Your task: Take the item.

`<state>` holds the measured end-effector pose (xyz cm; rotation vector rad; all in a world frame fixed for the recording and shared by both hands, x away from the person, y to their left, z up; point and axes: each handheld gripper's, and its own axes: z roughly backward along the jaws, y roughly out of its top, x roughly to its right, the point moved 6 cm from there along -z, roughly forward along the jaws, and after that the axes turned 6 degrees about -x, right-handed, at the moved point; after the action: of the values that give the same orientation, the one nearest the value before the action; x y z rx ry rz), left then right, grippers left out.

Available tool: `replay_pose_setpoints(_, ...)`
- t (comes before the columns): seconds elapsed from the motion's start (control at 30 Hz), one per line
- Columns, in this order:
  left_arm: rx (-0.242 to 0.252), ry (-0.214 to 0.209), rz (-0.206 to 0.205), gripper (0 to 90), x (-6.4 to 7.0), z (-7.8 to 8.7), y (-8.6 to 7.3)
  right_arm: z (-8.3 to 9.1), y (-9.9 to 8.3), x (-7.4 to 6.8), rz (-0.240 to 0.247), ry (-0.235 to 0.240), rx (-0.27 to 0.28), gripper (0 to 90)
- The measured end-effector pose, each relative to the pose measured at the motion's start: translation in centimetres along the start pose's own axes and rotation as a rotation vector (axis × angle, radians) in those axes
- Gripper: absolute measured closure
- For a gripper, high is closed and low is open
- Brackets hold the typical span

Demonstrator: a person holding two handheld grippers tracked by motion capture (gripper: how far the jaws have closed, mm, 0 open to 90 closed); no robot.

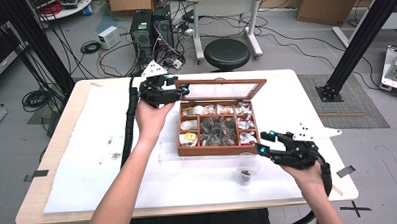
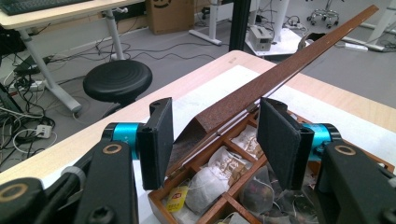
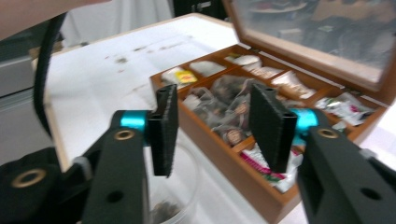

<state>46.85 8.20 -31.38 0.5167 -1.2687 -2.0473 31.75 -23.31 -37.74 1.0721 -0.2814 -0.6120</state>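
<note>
The left gripper [image 2: 212,140], jaws wide, straddles the lid [image 2: 280,70] corner above the tea box [image 1: 185,151]. The hinged wood-and-glass lid looks stiff, light and fragile; grip its frame edge.

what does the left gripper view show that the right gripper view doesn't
Left gripper view alone: the lid seen edge-on between the open left gripper, and a black stool on the floor.

Right gripper view alone: a clear cup below the open right gripper, the lid's glass pane face-on, and the foil packets along the box's far side.

Both: the wooden tea box with its tea bags, including the yellow-tagged one, on the white-covered table.
</note>
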Motion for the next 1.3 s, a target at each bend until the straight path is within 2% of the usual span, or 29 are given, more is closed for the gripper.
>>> replay_pose_setpoints(0.27,0.004,-0.005,0.005,45.7,0.0,-0.1,0.0,0.0,1.2,2.0,-0.036,-0.088,0.036,42.7)
replay_pose_setpoints(0.47,0.01,-0.006,0.01,45.3,0.0,-0.2,0.1,-0.1,1.7,3.5,-0.061,-0.163,0.049,41.0)
replay_pose_setpoints(0.6,0.009,-0.007,0.008,45.3,-0.1,-0.2,0.1,-0.1,1.7,4.2,-0.09,-0.182,0.07,39.3)
replay_pose_setpoints(0.83,0.011,-0.004,0.012,45.2,0.0,-0.3,0.1,0.2,1.2,5.1,-0.117,-0.211,0.073,38.0)
replay_pose_setpoints(1.3,0.007,-0.001,0.01,45.2,0.0,-0.2,0.1,0.7,0.9,5.7,-0.129,-0.234,0.083,37.6)
